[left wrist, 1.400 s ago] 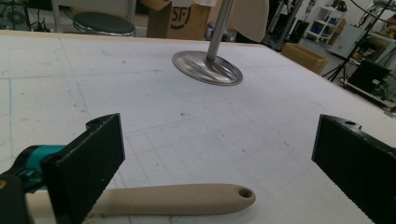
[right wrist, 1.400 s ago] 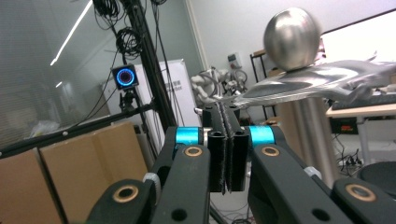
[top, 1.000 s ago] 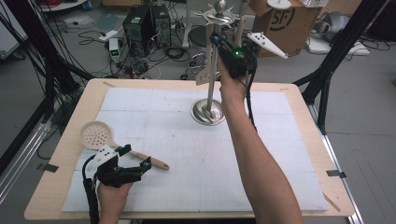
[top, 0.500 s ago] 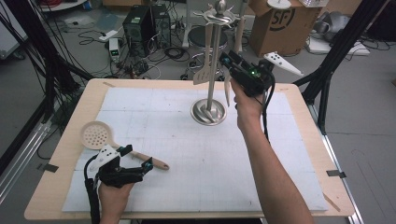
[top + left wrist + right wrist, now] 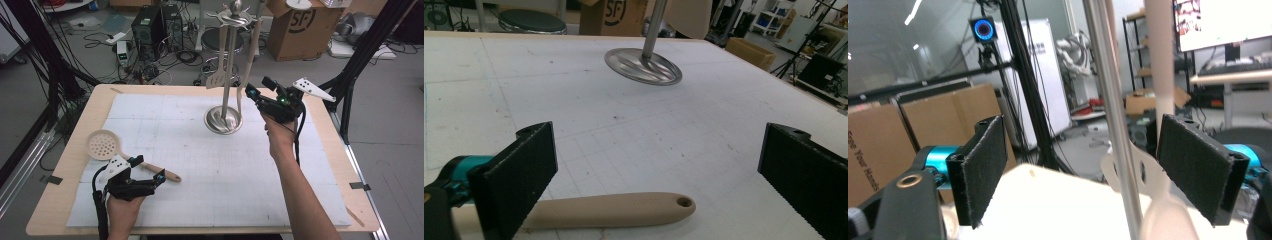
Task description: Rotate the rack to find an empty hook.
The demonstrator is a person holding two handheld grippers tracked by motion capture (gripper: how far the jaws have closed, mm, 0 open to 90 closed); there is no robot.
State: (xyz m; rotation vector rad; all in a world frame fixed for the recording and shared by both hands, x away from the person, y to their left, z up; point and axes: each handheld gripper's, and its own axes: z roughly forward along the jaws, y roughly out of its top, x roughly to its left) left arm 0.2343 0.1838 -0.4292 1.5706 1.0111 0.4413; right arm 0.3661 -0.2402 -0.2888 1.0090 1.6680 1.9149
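Note:
A metal utensil stand (image 5: pixel 223 120) is at the back middle of the table. A slotted spatula (image 5: pixel 217 80) and a beige long-handled utensil (image 5: pixel 248 65) hang from it. My right gripper (image 5: pixel 257 89) is just right of that utensil; its jaws have just been opening and now stand open with nothing pressed between them. In the right gripper view (image 5: pixel 1083 150), the stand's pole (image 5: pixel 1113 125) and the beige handle (image 5: pixel 1160 60) are seen past the jaws. A skimmer (image 5: pixel 102 145) lies front left. My left gripper (image 5: pixel 149 169) is open astride its handle (image 5: pixel 614 210).
A white gridded mat (image 5: pixel 210 190) covers most of the wooden table (image 5: pixel 65 200). The stand's round base (image 5: pixel 644 65) lies ahead of the left gripper. Beyond the far edge are cardboard boxes (image 5: pixel 295 25), a stool, cables and black frame legs.
My right gripper has come down and to the right, away from the top of the stand, and its jaws have opened. The beige utensil stays hanging. The left hand has kept still.

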